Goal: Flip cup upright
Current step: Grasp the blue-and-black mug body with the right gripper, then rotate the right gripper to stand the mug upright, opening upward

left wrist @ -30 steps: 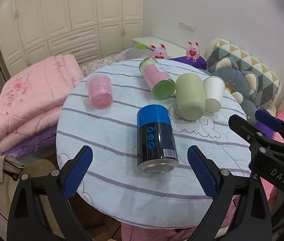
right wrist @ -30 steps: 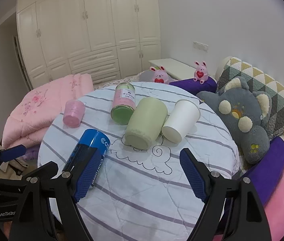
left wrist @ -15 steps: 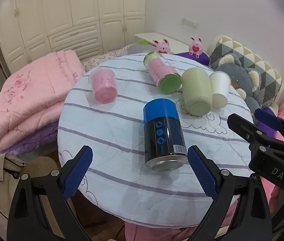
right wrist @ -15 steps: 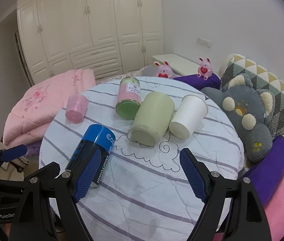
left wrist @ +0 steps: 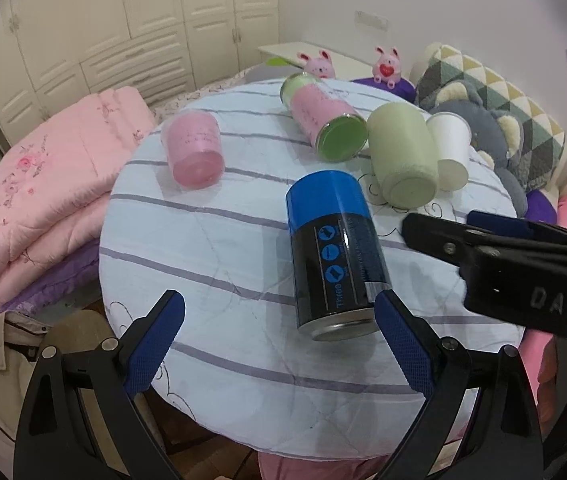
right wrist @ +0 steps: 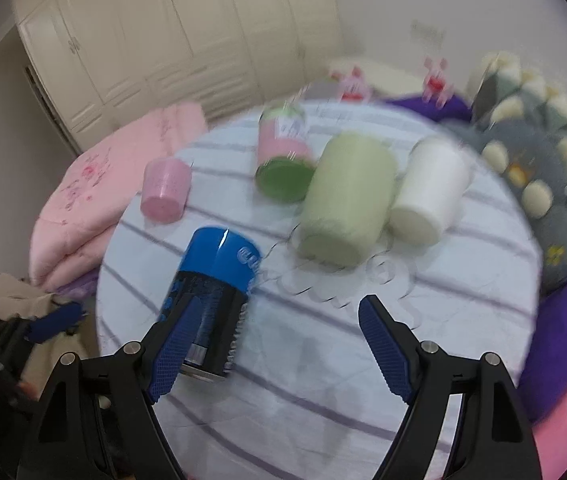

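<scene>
Several cups lie on their sides on a round striped table (left wrist: 211,240): a blue-and-black can (left wrist: 335,256) (right wrist: 213,304) nearest, a pale green cup (left wrist: 403,160) (right wrist: 343,196), a white paper cup (left wrist: 449,150) (right wrist: 429,188), a pink-and-green cup (left wrist: 325,120) (right wrist: 283,156) and a small pink cup (left wrist: 195,148) (right wrist: 165,190). My left gripper (left wrist: 279,344) is open just before the can's base. My right gripper (right wrist: 271,352) is open above the table's near side, its left finger in front of the can; it also shows in the left wrist view (left wrist: 499,264).
A folded pink quilt (left wrist: 43,188) lies left of the table. A grey plush bear (right wrist: 539,200) and a patterned cushion (left wrist: 495,96) sit to the right. Two small pink toys (left wrist: 387,64) stand behind the table. White wardrobes (left wrist: 123,24) line the back wall.
Both grippers have moved forward toward the table. The right gripper has swung in over the table near the blue can; its view is motion-blurred. No cup has moved.
</scene>
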`<state>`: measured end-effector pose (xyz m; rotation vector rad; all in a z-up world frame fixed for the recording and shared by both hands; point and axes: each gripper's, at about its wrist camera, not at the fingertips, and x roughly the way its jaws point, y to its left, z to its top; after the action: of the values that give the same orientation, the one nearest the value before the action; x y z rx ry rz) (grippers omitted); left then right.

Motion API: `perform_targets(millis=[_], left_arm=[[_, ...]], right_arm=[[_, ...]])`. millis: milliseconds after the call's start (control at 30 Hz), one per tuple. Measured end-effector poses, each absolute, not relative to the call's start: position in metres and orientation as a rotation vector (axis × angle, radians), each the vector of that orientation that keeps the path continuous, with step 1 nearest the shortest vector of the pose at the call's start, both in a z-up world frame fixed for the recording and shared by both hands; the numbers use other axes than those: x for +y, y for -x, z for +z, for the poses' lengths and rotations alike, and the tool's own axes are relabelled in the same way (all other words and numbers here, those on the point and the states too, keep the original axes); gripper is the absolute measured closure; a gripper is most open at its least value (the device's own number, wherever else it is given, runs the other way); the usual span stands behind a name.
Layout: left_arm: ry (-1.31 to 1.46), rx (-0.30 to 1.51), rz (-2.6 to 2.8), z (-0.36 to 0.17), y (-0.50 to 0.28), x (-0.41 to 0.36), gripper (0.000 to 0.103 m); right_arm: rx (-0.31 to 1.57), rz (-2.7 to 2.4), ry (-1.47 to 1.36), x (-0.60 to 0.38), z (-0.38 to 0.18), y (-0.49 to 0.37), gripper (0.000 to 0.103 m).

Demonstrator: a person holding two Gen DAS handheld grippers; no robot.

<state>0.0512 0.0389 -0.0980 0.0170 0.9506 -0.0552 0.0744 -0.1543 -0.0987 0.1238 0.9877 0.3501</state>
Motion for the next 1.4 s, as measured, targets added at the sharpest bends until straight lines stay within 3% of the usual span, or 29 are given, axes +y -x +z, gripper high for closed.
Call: perform_targets(millis=[267, 667, 733, 833, 1400], left_arm=[[-0.003, 0.962, -0.088, -0.102, -0.069, 0.048, 0.005], [0.024, 0.981, -0.198, -0.109, -0.088, 0.049, 0.000], [0.032, 0.983, -0.204, -0.110, -0.090, 0.050, 0.000], [0.038, 0.984, -0.207, -0.110, -0.091, 0.051, 0.000], [0.023, 1.009, -0.259, -0.116, -0.084, 0.026, 0.000]], right_arm=[[1.199, 0.450, -0.301, -0.134, -0.130, -0.117, 0.021], [1.336, 0.521, -0.400, -0.113, -0.164, -0.153, 0.021], [1.328, 0.541, -0.406, -0.113, -0.164, -0.153, 0.022], [1.300, 0.558, -0.373, -0.111, -0.161, -0.151, 0.032], [1.244, 0.574, -0.335, -0.118, -0.150, -0.145, 0.032]])
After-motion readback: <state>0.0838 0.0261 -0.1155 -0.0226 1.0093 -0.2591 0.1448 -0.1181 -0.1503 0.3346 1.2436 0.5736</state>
